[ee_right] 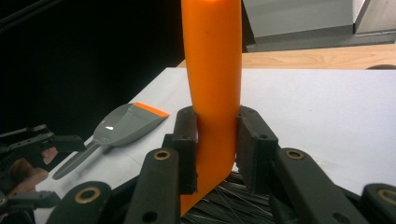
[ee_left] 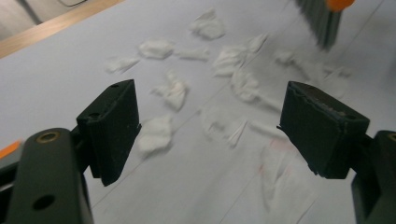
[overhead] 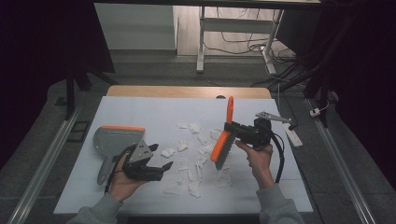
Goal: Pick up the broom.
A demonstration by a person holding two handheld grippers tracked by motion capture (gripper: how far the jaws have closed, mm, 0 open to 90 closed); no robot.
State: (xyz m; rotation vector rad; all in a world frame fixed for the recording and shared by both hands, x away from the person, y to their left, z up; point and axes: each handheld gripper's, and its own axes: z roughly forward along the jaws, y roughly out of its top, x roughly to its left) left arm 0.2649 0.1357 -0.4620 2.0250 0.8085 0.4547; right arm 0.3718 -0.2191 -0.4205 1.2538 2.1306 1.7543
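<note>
Clamping brush (ee_right: 212,93) in right gripper (ee_right: 215,144) | high view: paper scraps (overhead: 194,154)

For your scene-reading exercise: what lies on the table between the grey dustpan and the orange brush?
In the high view, between the dustpan and the brush lie the left claw, open, and scattered white paper scraps.
</note>
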